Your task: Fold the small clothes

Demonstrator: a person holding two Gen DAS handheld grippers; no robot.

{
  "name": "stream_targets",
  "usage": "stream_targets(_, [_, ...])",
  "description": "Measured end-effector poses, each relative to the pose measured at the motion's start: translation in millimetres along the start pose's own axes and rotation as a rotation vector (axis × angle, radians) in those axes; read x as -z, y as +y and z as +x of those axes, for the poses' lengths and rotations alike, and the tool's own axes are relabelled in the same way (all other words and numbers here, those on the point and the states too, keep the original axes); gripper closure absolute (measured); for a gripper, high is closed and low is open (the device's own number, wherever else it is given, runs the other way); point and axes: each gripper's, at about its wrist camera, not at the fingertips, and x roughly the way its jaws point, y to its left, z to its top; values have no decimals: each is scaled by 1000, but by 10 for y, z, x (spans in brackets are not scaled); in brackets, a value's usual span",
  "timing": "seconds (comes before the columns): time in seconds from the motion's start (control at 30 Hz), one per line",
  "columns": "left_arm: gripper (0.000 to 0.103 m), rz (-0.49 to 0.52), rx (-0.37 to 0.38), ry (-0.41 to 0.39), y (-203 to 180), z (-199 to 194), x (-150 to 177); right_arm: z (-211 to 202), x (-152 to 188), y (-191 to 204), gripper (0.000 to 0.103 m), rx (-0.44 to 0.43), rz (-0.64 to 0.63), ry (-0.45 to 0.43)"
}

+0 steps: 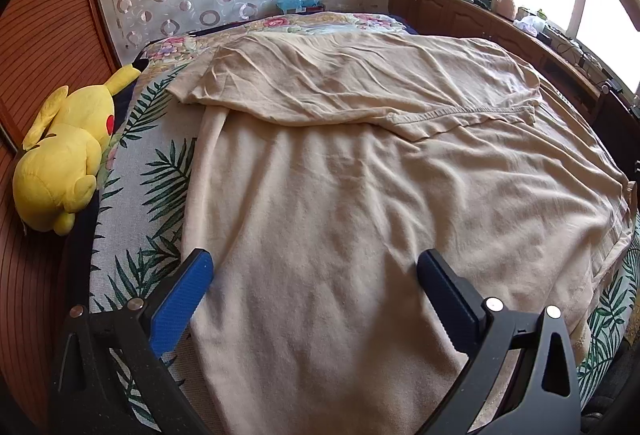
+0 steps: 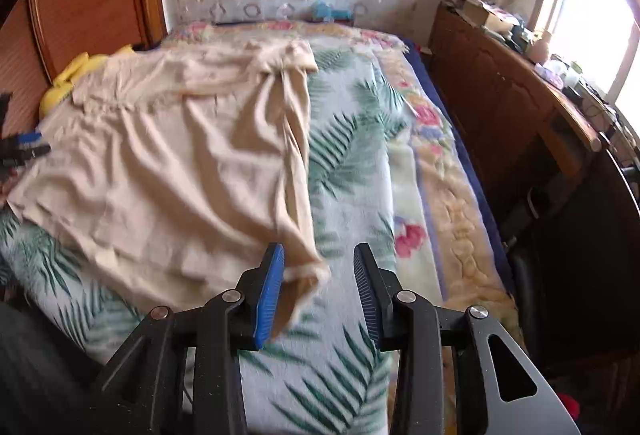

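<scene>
Our left gripper (image 1: 314,269) hangs spread wide over the beige shirt (image 1: 320,175), which lies on the leaf-print bedspread (image 1: 160,171). Our right gripper (image 2: 319,267), fingers apart, brackets its corner. A yellow plush toy (image 1: 64,155) lies beside the shirt.

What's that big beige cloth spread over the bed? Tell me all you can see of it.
The beige T-shirt looks like soft, wrinkled knit cotton. It lies flat on the leaf-patterned bedspread, with its top part and sleeves folded over the body, a stitched hem showing along that fold. The left gripper hangs open over its near end. The right gripper is open around its lower corner, which looks lifted and blurred.
</scene>
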Motion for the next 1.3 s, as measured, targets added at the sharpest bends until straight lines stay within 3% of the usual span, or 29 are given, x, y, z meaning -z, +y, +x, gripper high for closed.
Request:
stream_targets(0.23, [10,-56,-1,-80,143,-161,-210,204,-443,157,65,-32,-30,-77])
stream_targets(0.4, [24,-103,-19,-102,351,-149,-454,572,-824,309,65,-85,-46,-113])
stream_targets(0.5, [27,-134,-27,-106,475,-95,-592,802,-997,364,57,-107,-45,-113])
stream_targets(1.0, [32,-194,-68,-47,815,422,-1011,1887,-1535,273,56,-199,30,21])
stream_targets(1.3, [33,-251,-85,-17,1061,719,-1161,2114,-1708,237,56,-194,41,34])
